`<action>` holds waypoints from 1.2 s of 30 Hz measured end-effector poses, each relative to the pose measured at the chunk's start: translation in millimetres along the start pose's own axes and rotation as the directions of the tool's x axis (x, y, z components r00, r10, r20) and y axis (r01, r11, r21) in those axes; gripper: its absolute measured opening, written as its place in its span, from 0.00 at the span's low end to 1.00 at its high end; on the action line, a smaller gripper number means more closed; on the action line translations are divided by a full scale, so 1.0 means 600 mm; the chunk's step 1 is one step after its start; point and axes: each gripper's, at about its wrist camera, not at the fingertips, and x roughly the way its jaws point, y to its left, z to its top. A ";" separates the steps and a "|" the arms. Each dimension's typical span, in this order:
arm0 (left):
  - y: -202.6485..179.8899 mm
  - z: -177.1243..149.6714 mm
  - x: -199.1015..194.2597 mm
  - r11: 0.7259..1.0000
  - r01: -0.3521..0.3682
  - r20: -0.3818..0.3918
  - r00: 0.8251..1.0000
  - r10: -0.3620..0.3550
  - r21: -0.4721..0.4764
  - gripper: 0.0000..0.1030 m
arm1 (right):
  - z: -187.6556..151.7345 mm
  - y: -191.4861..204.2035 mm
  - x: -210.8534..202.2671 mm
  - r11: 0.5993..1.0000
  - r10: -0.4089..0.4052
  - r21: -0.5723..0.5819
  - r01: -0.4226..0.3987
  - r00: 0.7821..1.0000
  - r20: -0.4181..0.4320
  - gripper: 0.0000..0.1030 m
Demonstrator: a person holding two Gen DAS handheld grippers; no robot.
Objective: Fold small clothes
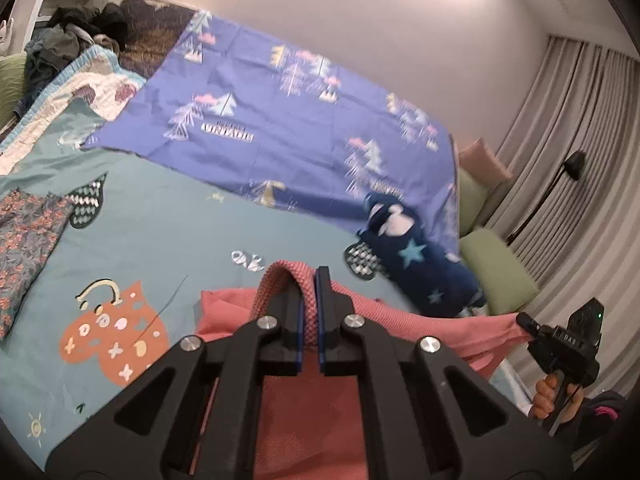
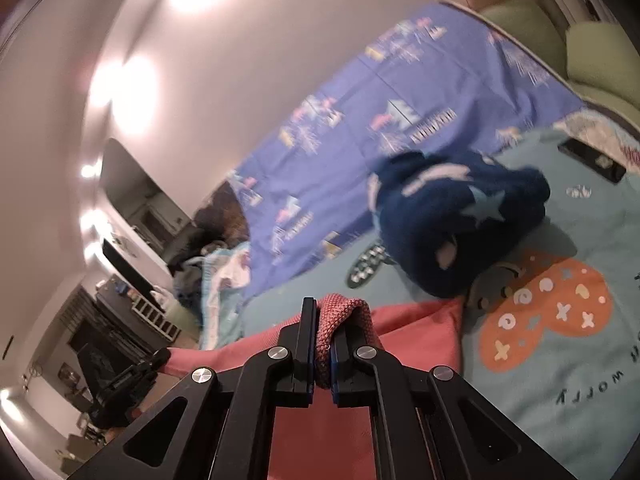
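Left tool (image 1: 310, 280): clamped tight on the ribbed hem of the pink garment (image 1: 304, 412), left of the navy star garment (image 1: 416, 264).
Pink garment: stretched between both tools, just before the navy one.
Right tool (image 2: 326, 312): pinched shut on that hem.
Handling: soft, light, floppy; grip the thick hem corners.

Warm indoor light, blown-out glare patches on the plain white wall (image 2: 224, 52). Motion blur over the purple tree-print bedsheet (image 1: 288, 120). Strong fisheye bending, dark corners.
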 end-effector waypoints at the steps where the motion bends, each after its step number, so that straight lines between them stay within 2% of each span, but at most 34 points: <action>1: 0.003 0.000 0.013 1.000 -0.006 -0.013 1.000 0.006 0.001 0.05 | 0.005 -0.016 0.021 1.000 -0.012 0.019 0.013 1.000 -0.015 0.04; 5: 0.021 0.000 0.067 0.999 -0.033 -0.059 0.998 0.032 -0.008 0.05 | 0.016 -0.051 0.069 0.997 -0.031 0.063 0.034 0.998 -0.046 0.04; 8: 0.039 0.001 0.102 0.999 -0.048 -0.077 0.996 0.046 -0.024 0.05 | 0.020 -0.063 0.103 0.997 -0.046 0.056 0.049 0.997 -0.069 0.04; 12: 0.060 -0.003 0.157 0.996 -0.089 -0.129 0.988 0.086 -0.021 0.06 | 0.020 -0.083 0.160 0.993 -0.112 0.035 0.116 0.987 -0.113 0.04; 14: 0.073 -0.012 0.194 0.991 -0.130 -0.185 0.975 0.126 -0.008 0.09 | 0.014 -0.105 0.202 0.980 -0.189 0.033 0.198 0.965 -0.180 0.05; 16: 0.091 -0.026 0.223 0.986 -0.165 -0.263 0.952 0.155 -0.016 0.10 | 0.003 -0.126 0.231 0.969 -0.228 0.035 0.245 0.939 -0.255 0.07; 17: 0.099 -0.033 0.227 0.986 -0.165 -0.290 0.946 0.147 -0.036 0.10 | -0.002 -0.132 0.233 0.968 -0.227 0.041 0.247 0.934 -0.275 0.10; 18: 0.103 -0.037 0.218 0.987 -0.149 -0.289 0.949 0.127 -0.056 0.13 | -0.006 -0.133 0.225 0.971 -0.214 0.045 0.234 0.939 -0.271 0.11; 19: 0.102 -0.037 0.203 0.989 -0.136 -0.278 0.954 0.115 -0.060 0.22 | -0.006 -0.132 0.211 0.973 -0.209 0.041 0.227 0.943 -0.259 0.20; 20: 0.100 -0.037 0.185 0.991 -0.119 -0.269 0.958 0.099 -0.058 0.27 | -0.007 -0.129 0.192 0.974 -0.211 0.029 0.224 0.947 -0.243 0.35; 21: 0.098 -0.037 0.157 0.993 -0.103 -0.254 0.963 0.087 -0.052 0.41 | -0.007 -0.127 0.174 0.974 -0.215 0.017 0.225 0.949 -0.229 0.43; 22: 0.094 -0.038 0.135 0.994 -0.105 -0.239 0.967 0.092 -0.041 0.55 | -0.010 -0.121 0.141 0.971 -0.235 -0.005 0.239 0.951 -0.202 0.64; 23: 0.087 -0.043 0.098 0.994 -0.109 -0.210 0.972 0.103 -0.015 0.59 | -0.015 -0.116 0.115 0.970 -0.243 -0.018 0.244 0.953 -0.183 0.71; 24: 0.085 -0.049 0.073 0.994 -0.108 -0.195 0.975 0.108 0.010 0.62 | -0.021 -0.112 0.091 0.969 -0.245 -0.030 0.244 0.954 -0.173 0.71; 26: 0.079 -0.078 0.021 0.994 -0.094 -0.199 0.975 0.103 0.054 0.65 | -0.057 -0.112 0.029 0.972 -0.235 -0.027 0.235 0.949 -0.212 0.71; 28: 0.082 -0.113 -0.013 0.995 -0.091 -0.228 0.968 0.100 0.048 0.71 | -0.098 -0.117 -0.009 0.974 -0.214 0.010 0.224 0.942 -0.260 0.71; 30: 0.089 -0.156 -0.041 0.997 -0.075 -0.277 0.958 0.076 0.016 0.71 | -0.138 -0.120 -0.043 0.977 -0.181 0.054 0.204 0.941 -0.286 0.71; 32: 0.098 -0.194 -0.061 0.998 -0.044 -0.322 0.946 0.027 -0.045 0.71 | -0.178 -0.123 -0.076 0.978 -0.138 0.108 0.178 0.943 -0.304 0.71; 36: 0.107 -0.242 -0.074 0.975 0.099 -0.335 0.928 -0.164 -0.201 0.71 | -0.210 -0.108 -0.098 0.986 -0.058 0.134 0.104 0.950 -0.307 0.72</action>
